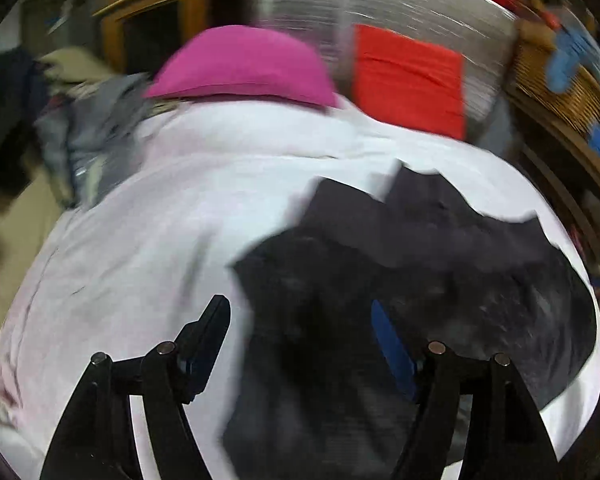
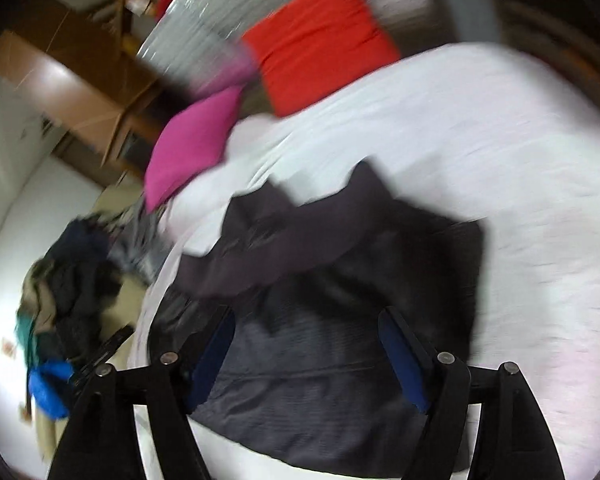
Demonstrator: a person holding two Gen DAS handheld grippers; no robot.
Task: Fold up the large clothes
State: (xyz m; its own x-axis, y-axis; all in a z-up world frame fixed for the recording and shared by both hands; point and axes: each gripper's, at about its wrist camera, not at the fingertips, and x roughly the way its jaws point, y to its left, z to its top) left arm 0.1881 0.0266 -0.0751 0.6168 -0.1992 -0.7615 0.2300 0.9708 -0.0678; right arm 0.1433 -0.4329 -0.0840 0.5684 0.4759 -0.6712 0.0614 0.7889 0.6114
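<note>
Nearest the cameras, the left tongs and the right tongs are seen released, jaws standing wide with nothing pinched between them; only blurred cloth lies beyond the blue pads. Just past them, the dark garment is spread on the white bedcover, partly folded, with a lighter purplish flap doubled over its far part.

A snag could be judged likely from here: if a single layer is pinched, the doubled flap may be dragged open; if the bedcover is caught along with the cloth, both would be lifted together. The blur makes the edges hard to pick out.

The garment's long axis appears to run from the near edge of the bed toward the pillows, its jagged far edge pointing at them, though which end is collar or hem cannot be told.

Farther off, a pink pillow and a red pillow are seen, well apart from the garment, and a heap of clothes lies beside the bed.
</note>
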